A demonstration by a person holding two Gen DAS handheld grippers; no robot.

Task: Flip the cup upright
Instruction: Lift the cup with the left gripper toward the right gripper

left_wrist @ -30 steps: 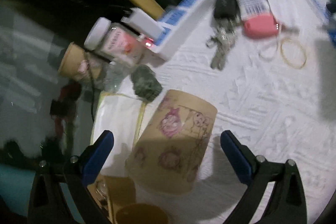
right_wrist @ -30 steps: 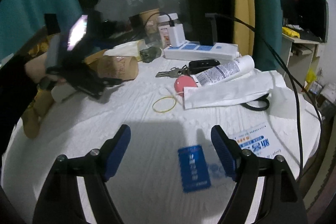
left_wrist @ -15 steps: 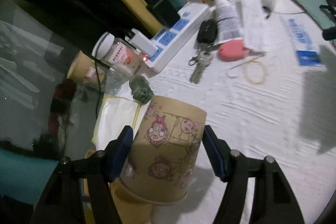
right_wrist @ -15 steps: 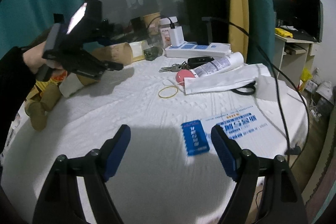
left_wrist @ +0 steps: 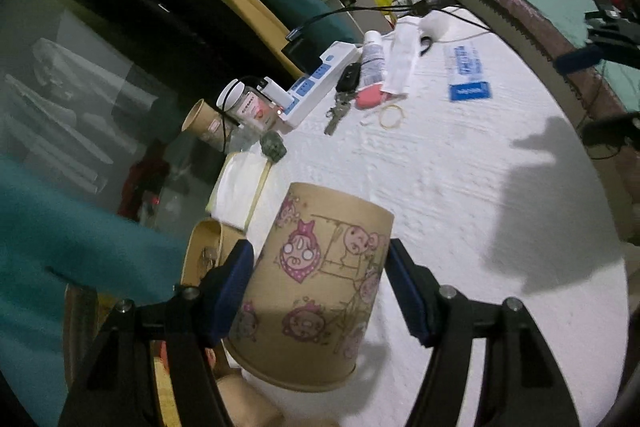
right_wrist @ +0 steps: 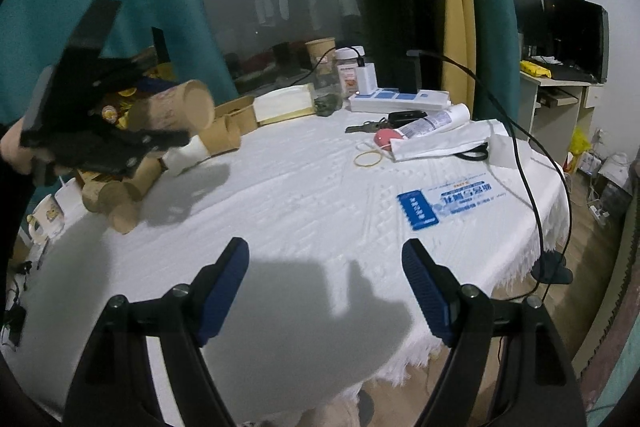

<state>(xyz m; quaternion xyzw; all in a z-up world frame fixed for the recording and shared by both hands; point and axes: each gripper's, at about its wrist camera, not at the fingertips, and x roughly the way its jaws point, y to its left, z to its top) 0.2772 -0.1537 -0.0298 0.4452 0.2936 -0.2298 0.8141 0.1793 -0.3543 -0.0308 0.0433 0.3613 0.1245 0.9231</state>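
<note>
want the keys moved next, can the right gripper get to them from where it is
Probably yes. The right gripper is open and empty, and bare tablecloth lies between it and the keys; only the rubber band sits near that path.

Opposed wrist views — shared table (left_wrist: pixel 460 179)

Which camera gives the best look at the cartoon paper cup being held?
The left wrist view: the cartoon paper cup fills the foreground, clamped between the left tool, prints sharp. The right wrist view shows it small and blurred, lifted off the table, closed base toward the camera.
</note>
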